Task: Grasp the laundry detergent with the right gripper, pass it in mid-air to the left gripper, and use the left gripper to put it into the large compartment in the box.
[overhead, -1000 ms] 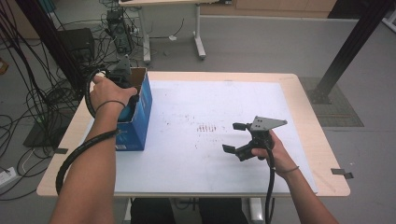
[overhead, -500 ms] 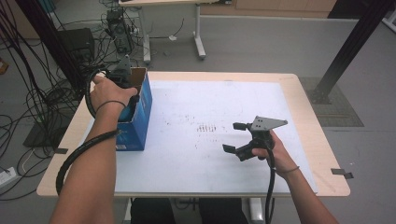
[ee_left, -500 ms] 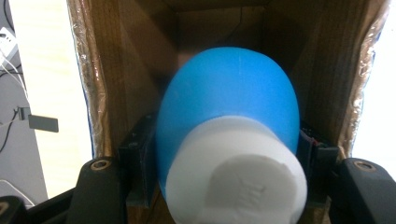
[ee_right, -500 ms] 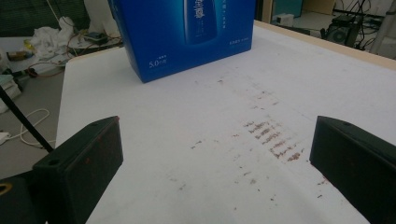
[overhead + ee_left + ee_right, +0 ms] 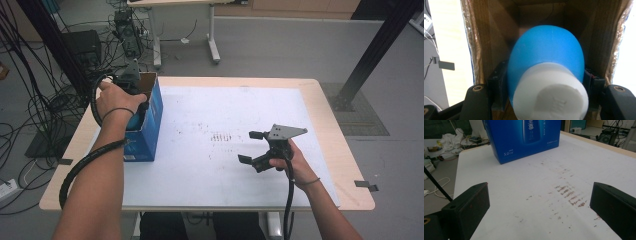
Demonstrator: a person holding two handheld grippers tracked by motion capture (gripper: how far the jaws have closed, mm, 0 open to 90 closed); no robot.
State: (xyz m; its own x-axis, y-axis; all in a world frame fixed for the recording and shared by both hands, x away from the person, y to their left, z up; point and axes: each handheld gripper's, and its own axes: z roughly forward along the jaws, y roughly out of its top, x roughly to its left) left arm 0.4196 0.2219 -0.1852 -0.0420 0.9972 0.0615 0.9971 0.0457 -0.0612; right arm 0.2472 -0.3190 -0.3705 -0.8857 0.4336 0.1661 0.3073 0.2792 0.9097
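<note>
Left gripper [image 5: 131, 95] is seen at the upper left of the high view, dipped into the open top of the blue box [image 5: 150, 127]. In the left gripper view, a blue bottle with a white cap [image 5: 546, 82] is clamped between the jaws at frame centre, cap toward the camera, body inside the brown cardboard interior [image 5: 599, 37]. Whether the bottle is going in or coming out cannot be told; either way it is not yet released or clear of the box.

Right gripper [image 5: 255, 147] is held over the white table [image 5: 225, 110] at lower right of centre, jaws apart, nothing between them.

The box bottom is hidden behind the bottle. The label text on the box is too small to be read.
</note>
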